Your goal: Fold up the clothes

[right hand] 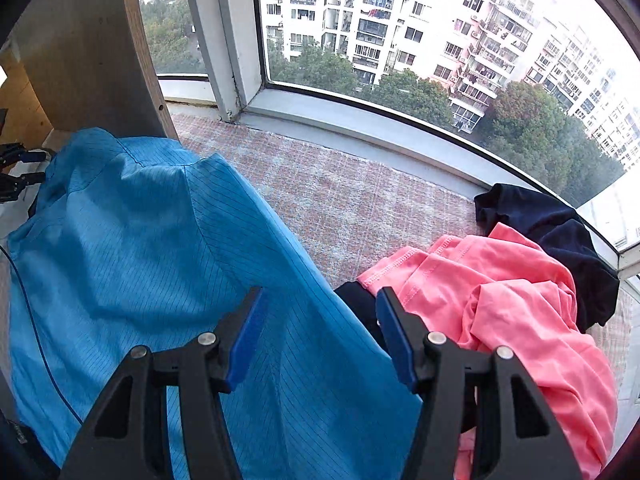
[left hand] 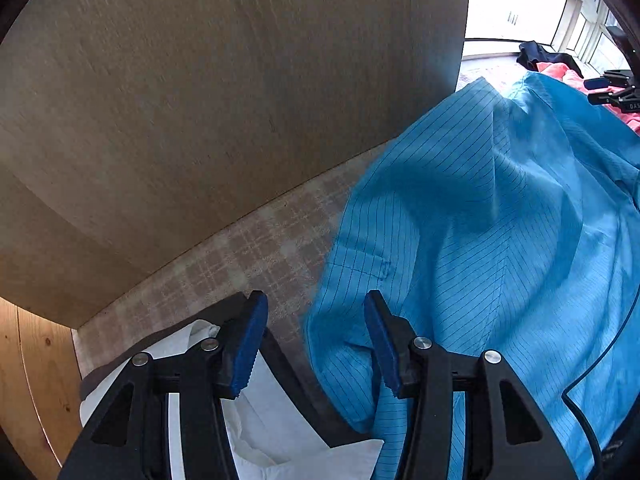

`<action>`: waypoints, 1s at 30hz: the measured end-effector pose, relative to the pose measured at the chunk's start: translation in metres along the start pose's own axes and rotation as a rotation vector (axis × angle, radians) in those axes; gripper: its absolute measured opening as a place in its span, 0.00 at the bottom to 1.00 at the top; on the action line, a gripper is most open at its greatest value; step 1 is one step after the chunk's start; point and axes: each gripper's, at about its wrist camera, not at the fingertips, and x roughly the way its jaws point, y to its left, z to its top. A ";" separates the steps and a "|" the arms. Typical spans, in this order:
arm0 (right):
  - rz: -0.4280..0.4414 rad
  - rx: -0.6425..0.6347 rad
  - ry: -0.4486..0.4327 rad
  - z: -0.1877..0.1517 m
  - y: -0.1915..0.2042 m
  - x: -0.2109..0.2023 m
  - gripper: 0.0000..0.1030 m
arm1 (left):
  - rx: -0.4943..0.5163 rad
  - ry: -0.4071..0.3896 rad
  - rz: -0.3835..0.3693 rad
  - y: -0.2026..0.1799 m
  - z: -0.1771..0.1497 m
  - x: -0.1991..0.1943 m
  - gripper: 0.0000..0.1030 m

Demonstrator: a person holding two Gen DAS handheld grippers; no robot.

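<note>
A blue pinstriped garment [left hand: 480,220] lies spread and rumpled on a checked mat [left hand: 256,256]; the right wrist view shows the same blue garment [right hand: 160,248] from its other side. My left gripper [left hand: 316,312] hangs open above the garment's left edge, its blue pads apart with nothing between them. My right gripper [right hand: 320,304] is open too, over the garment's right edge beside a pink garment [right hand: 520,304]. A dark navy garment [right hand: 552,224] lies behind the pink one. The right gripper [left hand: 612,92] also shows small at the far right of the left wrist view.
A brown wooden panel [left hand: 220,80] stands along the mat's left side. White cloth [left hand: 256,420] lies under my left gripper. A curved window sill [right hand: 380,128] and glass bound the mat's far side. A thin blue cable [right hand: 36,328] runs over the blue garment.
</note>
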 end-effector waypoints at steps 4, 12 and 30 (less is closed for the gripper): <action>0.085 -0.018 0.043 0.013 -0.014 0.018 0.54 | -0.024 0.026 -0.082 0.001 0.005 0.018 0.03; 0.140 -0.083 0.126 0.009 -0.003 0.052 0.54 | -0.083 -0.041 -0.014 0.000 0.007 -0.006 0.00; -0.252 -0.072 0.188 -0.009 -0.014 0.060 0.15 | -0.064 -0.075 0.159 -0.006 0.006 -0.042 0.13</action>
